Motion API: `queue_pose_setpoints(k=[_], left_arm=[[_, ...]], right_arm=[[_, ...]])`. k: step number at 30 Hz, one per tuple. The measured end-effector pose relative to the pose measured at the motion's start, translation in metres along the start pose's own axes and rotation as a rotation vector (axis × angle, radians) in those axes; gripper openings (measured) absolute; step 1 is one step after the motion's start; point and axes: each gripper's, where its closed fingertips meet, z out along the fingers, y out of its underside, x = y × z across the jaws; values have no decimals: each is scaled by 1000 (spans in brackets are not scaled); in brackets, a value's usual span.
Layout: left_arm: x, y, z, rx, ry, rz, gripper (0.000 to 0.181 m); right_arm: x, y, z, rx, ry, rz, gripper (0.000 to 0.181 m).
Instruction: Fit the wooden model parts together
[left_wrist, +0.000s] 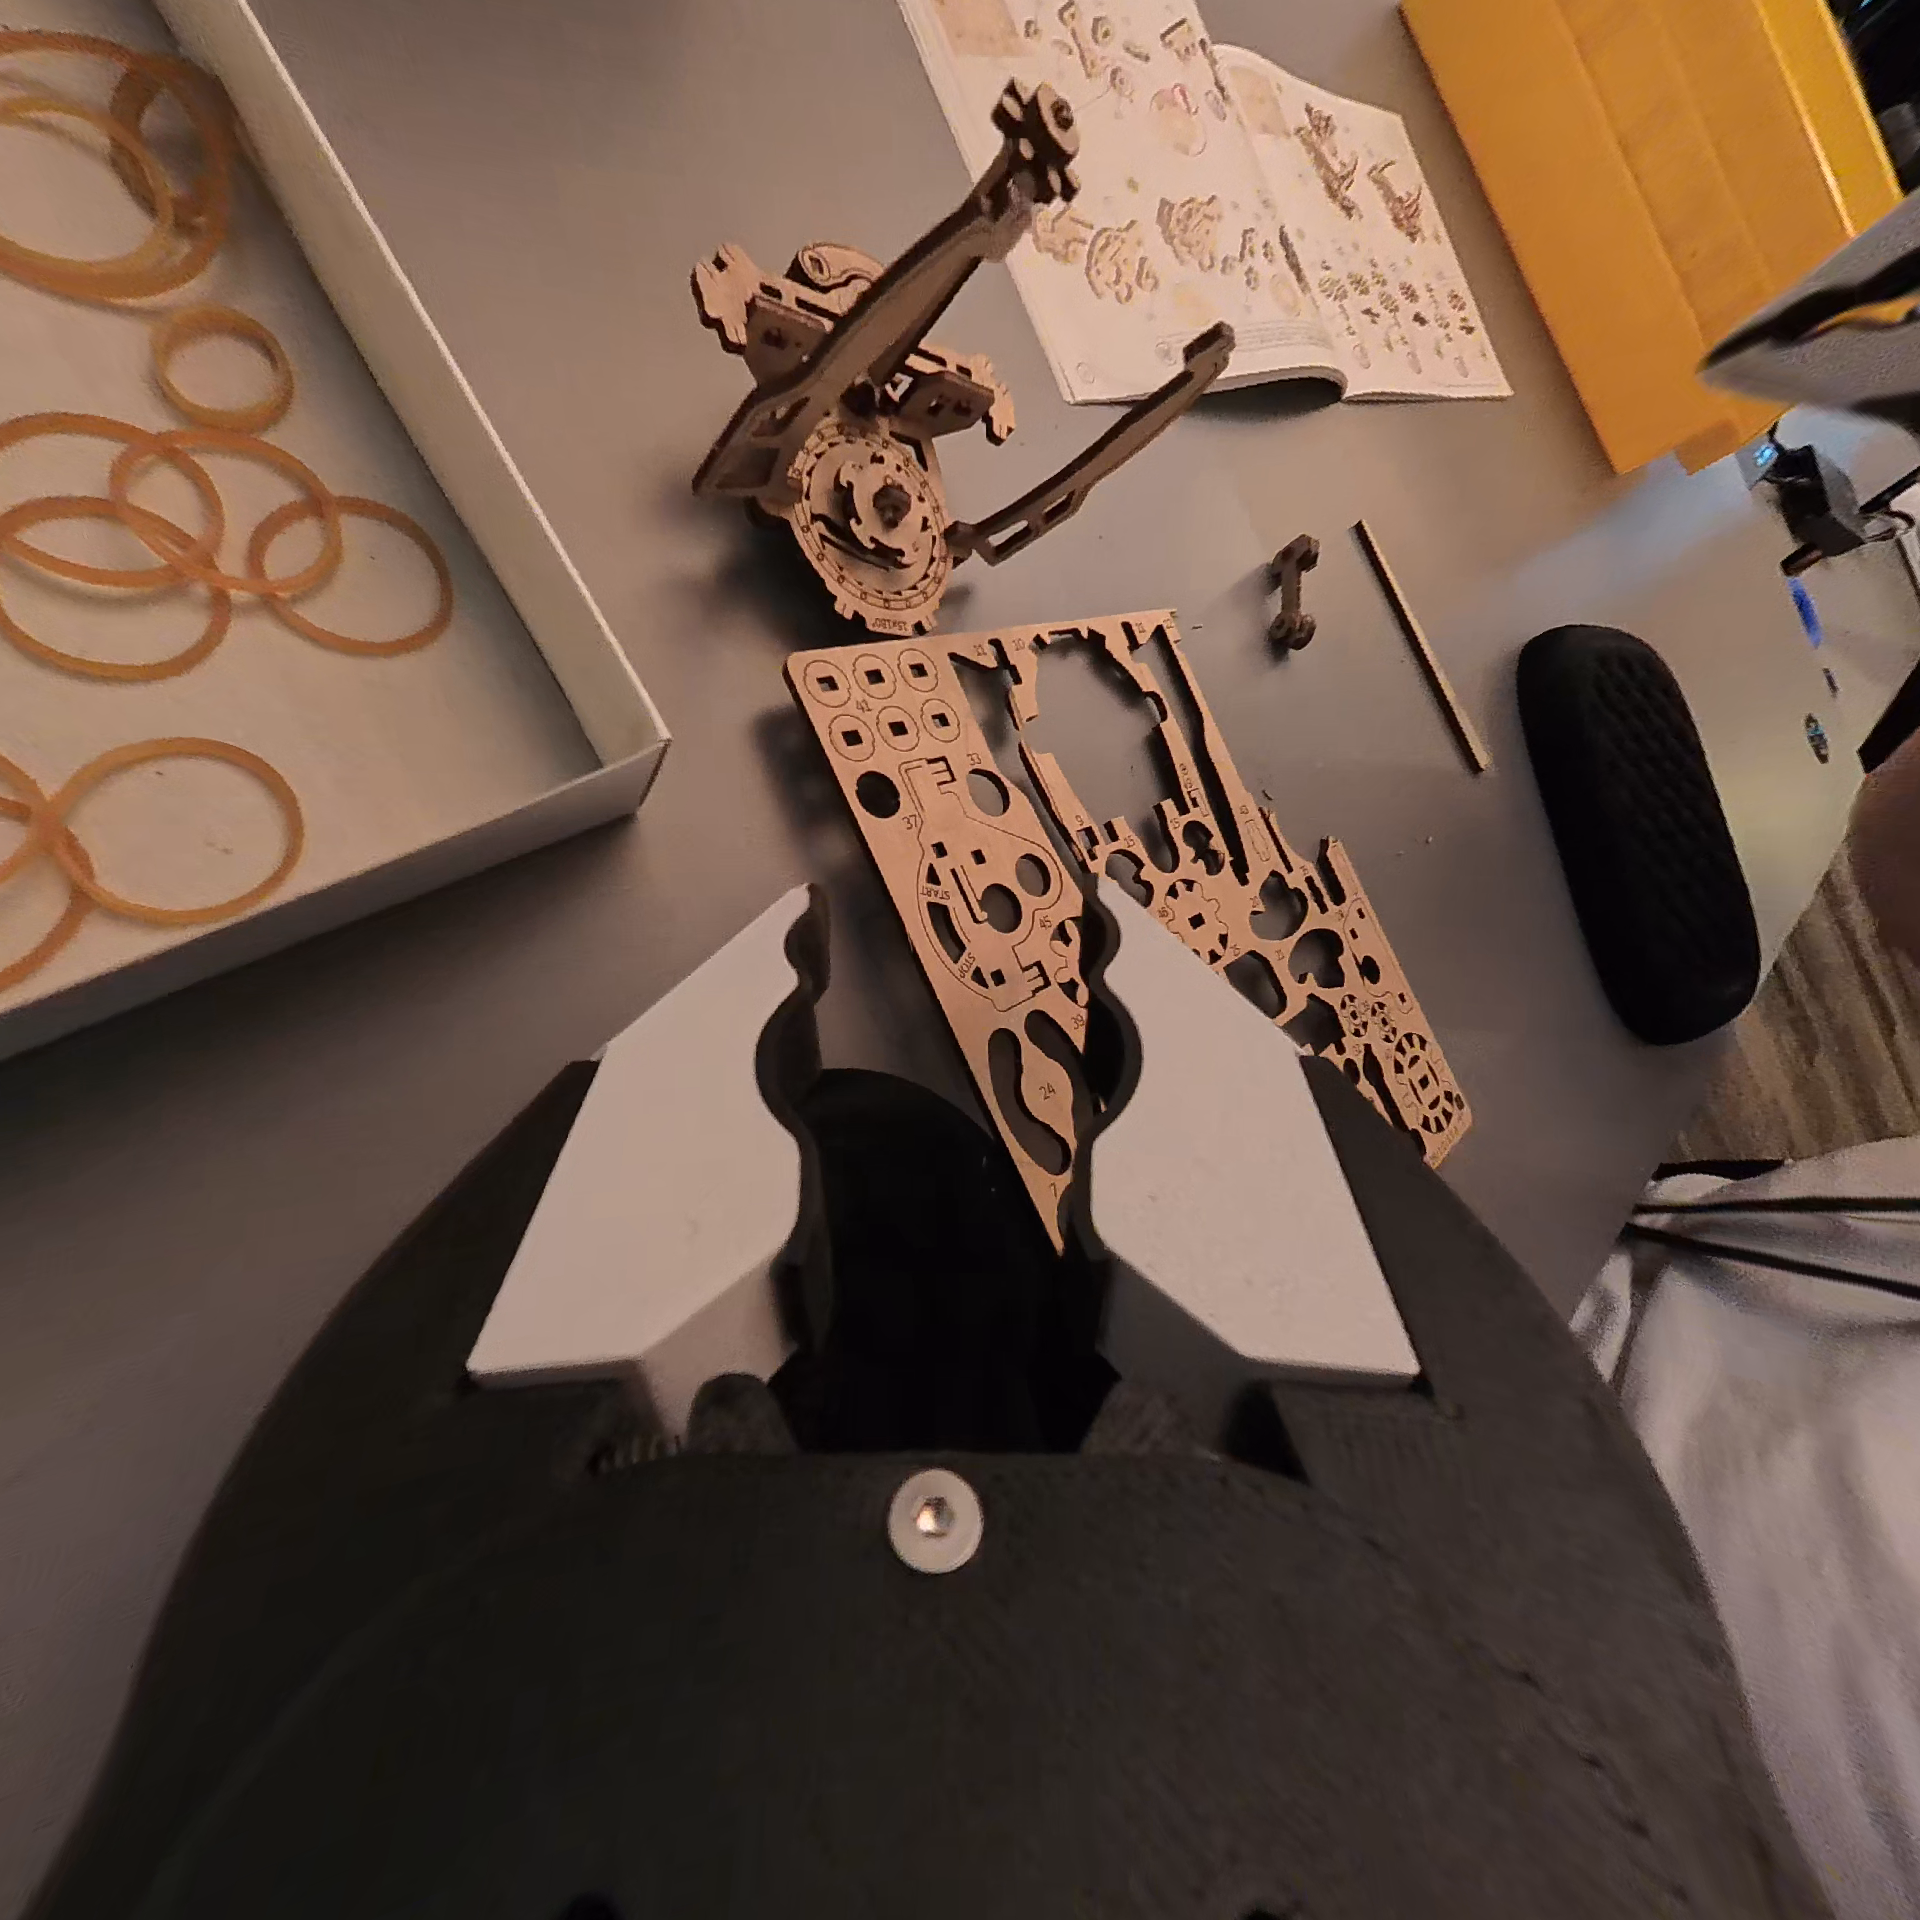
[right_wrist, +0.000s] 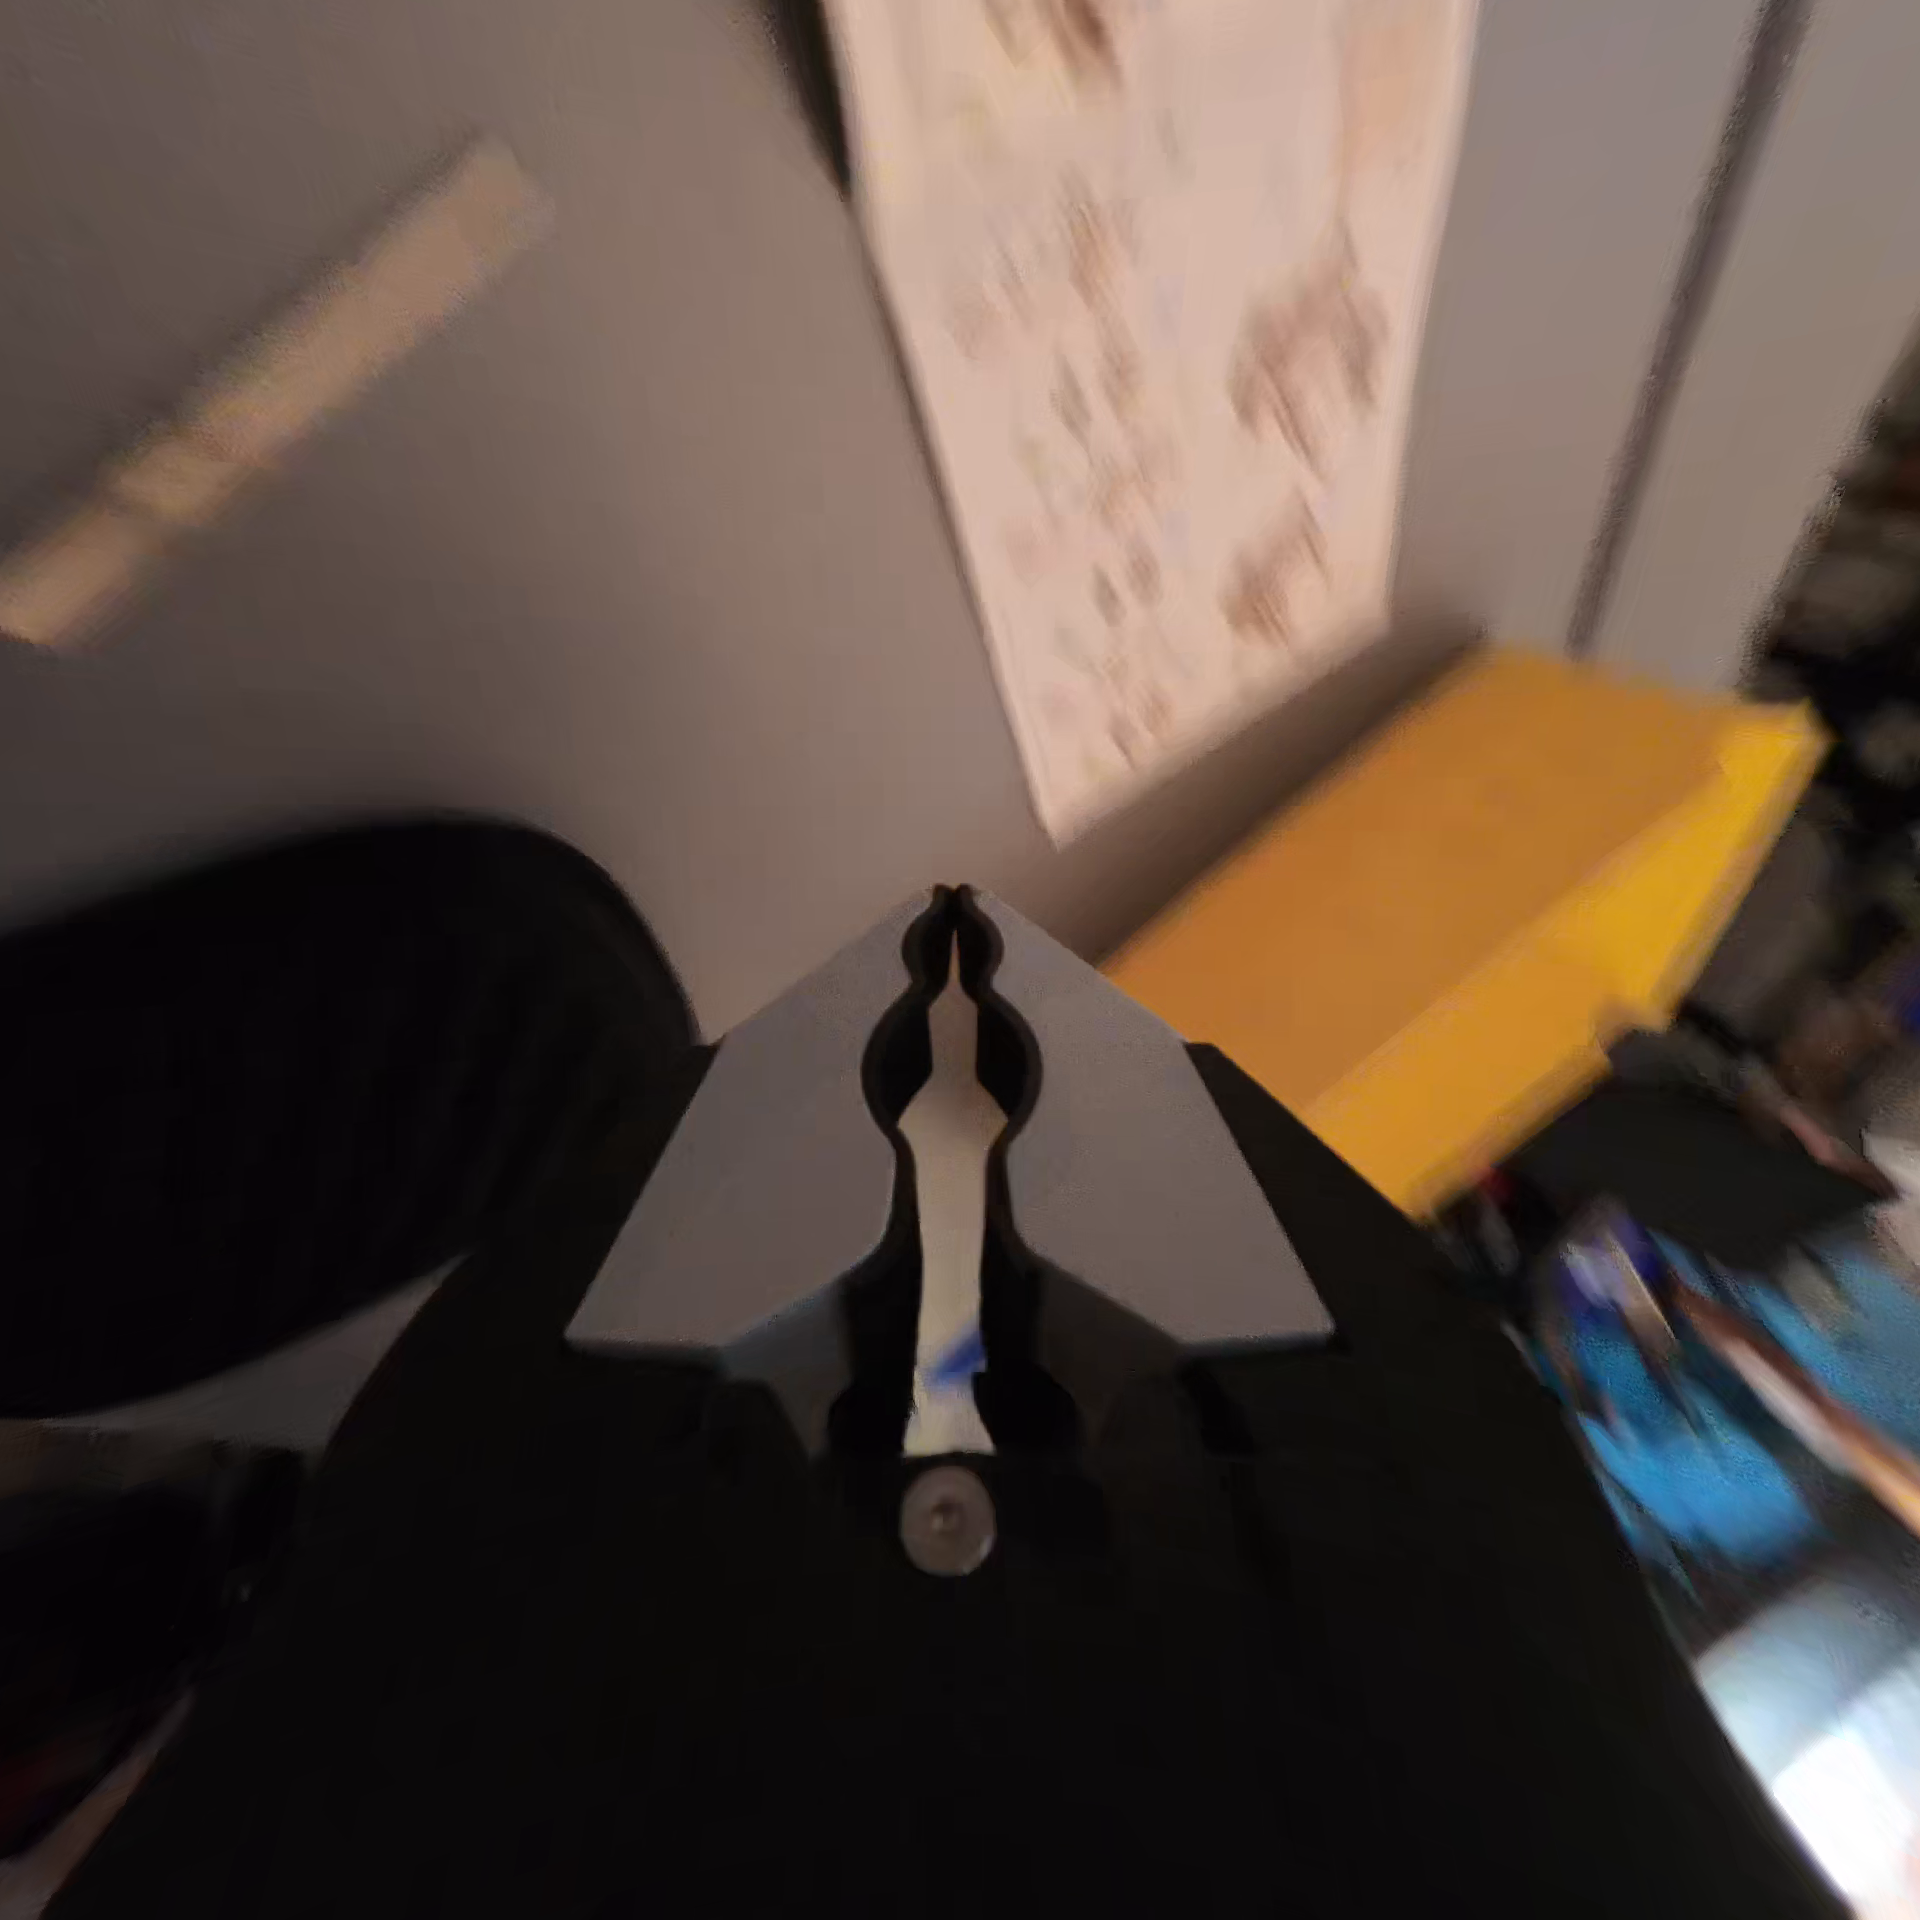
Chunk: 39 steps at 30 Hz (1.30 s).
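Note:
In the left wrist view a half-built wooden model (left_wrist: 862, 457) with a gear dial and two long arms stands on the grey table. In front of it lies a laser-cut wooden parts sheet (left_wrist: 966, 831) with several parts punched out. My left gripper (left_wrist: 956, 899) is open, with its white fingers (left_wrist: 665, 1143) on either side of the sheet's near corner. The right finger covers part of the sheet, and I cannot tell if it touches it. A small loose wooden piece (left_wrist: 1294, 603) and a thin stick (left_wrist: 1418, 644) lie to the right. My right gripper (right_wrist: 953, 894) is shut and empty in a blurred view.
A white tray (left_wrist: 436, 343) with several rubber bands (left_wrist: 208, 540) is at the left. An open instruction booklet (left_wrist: 1247, 208) and a yellow box (left_wrist: 1662, 208) are at the back right. A black case (left_wrist: 1636, 831) lies near the table's right edge, and a person's white clothing (left_wrist: 1766, 1351) is beyond it. About 35 cm separates my left fingertips from my right.

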Motion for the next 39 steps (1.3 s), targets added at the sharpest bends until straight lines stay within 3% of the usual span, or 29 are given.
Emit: queue_pose_setpoints(k=[2,4,6,7,9,11,17,25,35,39], left_arm=[[0,-1,-3,13,16,2,47],[2,-2,-4,22,41,-2,48],[4,-2,-4,22,73,-10,50],[6,-1,-3,11,85,-3,51],[7,0,-2,-9,86,24,51],[1,-2,-1,-11,56,34,47],[-2,-3,0,-34,61,27,48],[10,0,-2,-86,257,-106,44],[16,-11,-14,37,423,-262,32],[34,-18,-31,120,574,-309,24]], right_arm=[[-35,-50,-9,322,-197,3,8],[-64,-96,-40,690,-384,40,18],[-114,-118,-77,976,-677,-49,27],[-133,-126,-86,1045,-794,-43,35],[-156,-143,-88,1084,-922,8,48],[-168,-156,-88,1112,-964,19,48],[-179,-160,-58,1022,-758,-84,46],[-182,-162,-58,1056,-707,-125,43],[-182,-161,-59,1107,-721,-134,42],[-187,-157,-62,1116,-761,-134,41]])
